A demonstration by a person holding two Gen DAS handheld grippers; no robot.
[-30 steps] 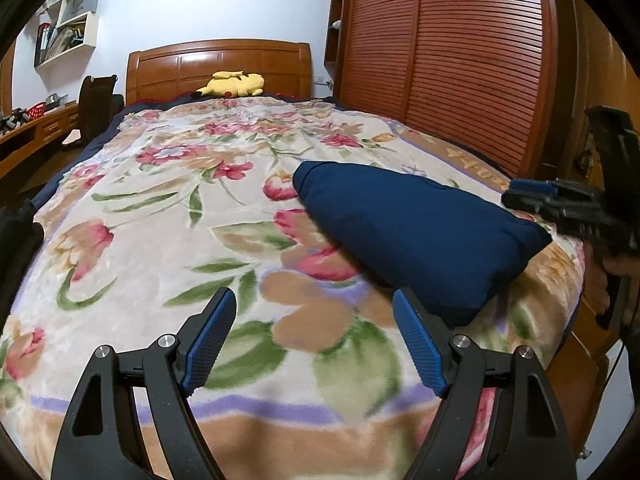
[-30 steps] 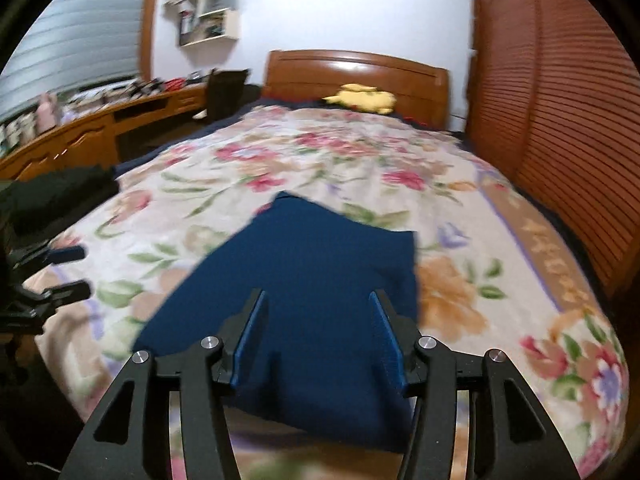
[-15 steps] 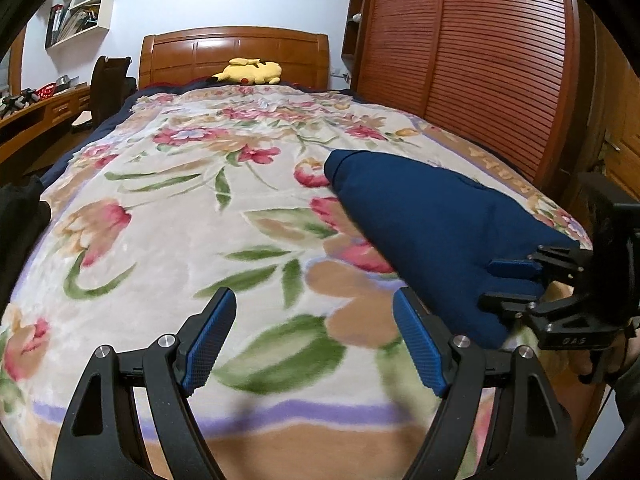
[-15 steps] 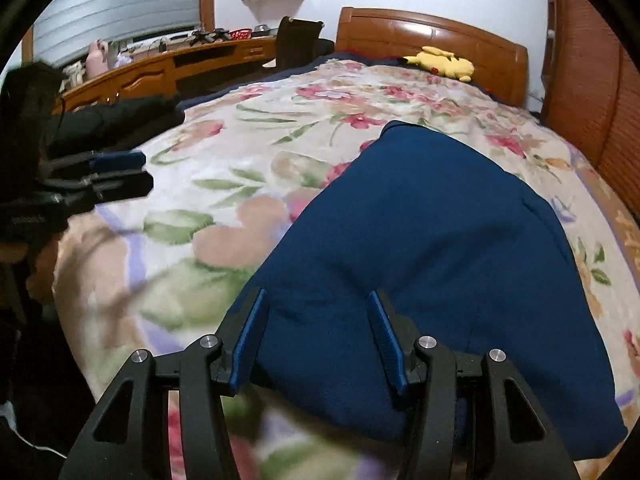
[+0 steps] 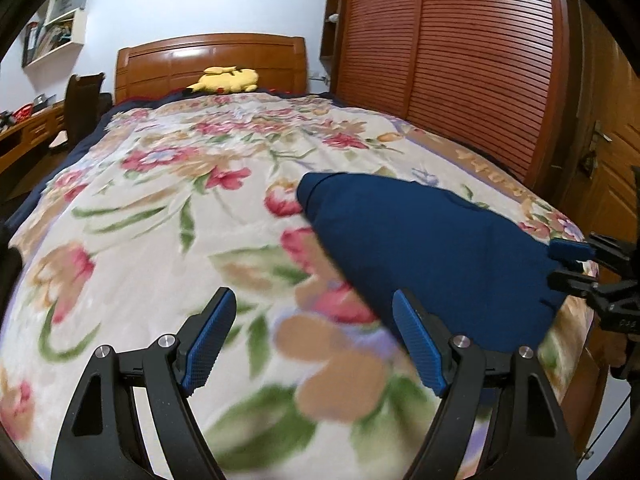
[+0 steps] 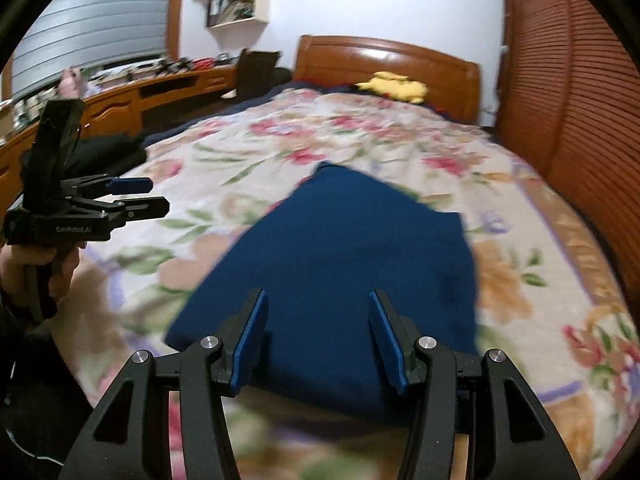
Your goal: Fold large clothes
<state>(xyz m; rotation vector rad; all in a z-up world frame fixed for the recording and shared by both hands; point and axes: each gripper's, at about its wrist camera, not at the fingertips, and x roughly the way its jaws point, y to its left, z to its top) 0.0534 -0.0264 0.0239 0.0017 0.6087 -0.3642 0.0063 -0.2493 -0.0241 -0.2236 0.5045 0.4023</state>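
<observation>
Navy garment (image 6: 340,264) lies folded flat on the floral blanket (image 5: 168,240), near the foot of the bed and toward the wardrobe side.

Right gripper (image 6: 318,338): jaws apart, about half spread, nothing clamped. Both blue pads (image 6: 252,340) stand over the near part of the garment; the frame does not show whether they touch the cloth. In the left wrist view the same gripper (image 5: 576,262) appears at the right edge, its tips at the garment's near corner, jaws parted.

Left gripper (image 5: 312,340): jaws wide apart, empty. Between them only blanket; the right pad (image 5: 416,344) overlaps the garment's near edge in the picture, contact cannot be told. In the right wrist view this gripper (image 6: 154,196) is seen side-on at the left, held off the bed's edge by a hand (image 6: 36,264), well apart from the garment.

Garment shape: narrower at the far end, wider near the foot; surface smooth, one layer edge visible along the far right side.

Surroundings: yellow plush toy (image 5: 228,79) against the wooden headboard (image 5: 208,56). Slatted wardrobe doors (image 5: 460,60) along the right of the bed. Desk (image 6: 152,92) with clutter and a dark chair (image 6: 258,70) on the left; wall shelf (image 6: 236,4) above. Dark cloth (image 6: 108,152) lies at the left bed edge.
</observation>
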